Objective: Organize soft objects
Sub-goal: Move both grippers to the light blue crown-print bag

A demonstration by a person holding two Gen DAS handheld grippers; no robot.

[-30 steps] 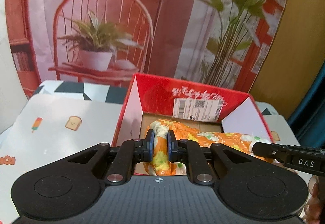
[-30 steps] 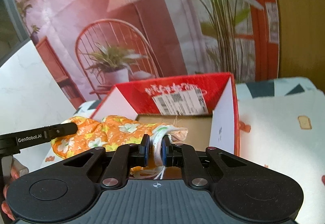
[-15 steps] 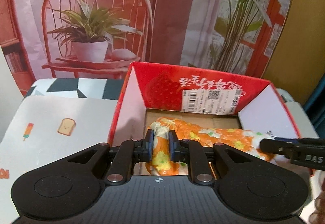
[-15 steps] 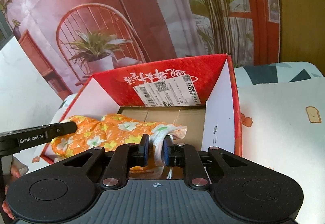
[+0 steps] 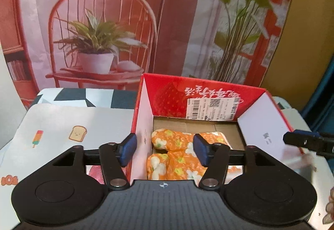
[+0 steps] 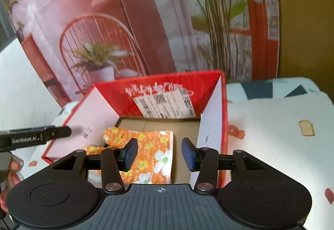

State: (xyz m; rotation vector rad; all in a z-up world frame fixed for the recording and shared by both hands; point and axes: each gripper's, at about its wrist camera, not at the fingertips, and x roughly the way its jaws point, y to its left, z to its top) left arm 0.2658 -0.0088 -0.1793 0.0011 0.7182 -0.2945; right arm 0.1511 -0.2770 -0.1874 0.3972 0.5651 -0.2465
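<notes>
Left wrist view: left tool, jaws spread and opening, blue pads touching nothing; one finger stands outside the left wall of the red carton, the other over its interior. Orange floral cloth, folded, lies on the carton's brown floor toward the near left side, free of both tools. Carton sits on a surface covered in a white mat printed with toast and ice lollies. Right tool's finger tip enters at the right edge.

Right wrist view: right tool, jaws apart and opening, nothing between the pads; cloth below and left of the gap. Carton, flaps upright, shipping label on the far flap. Printed backdrop behind.
</notes>
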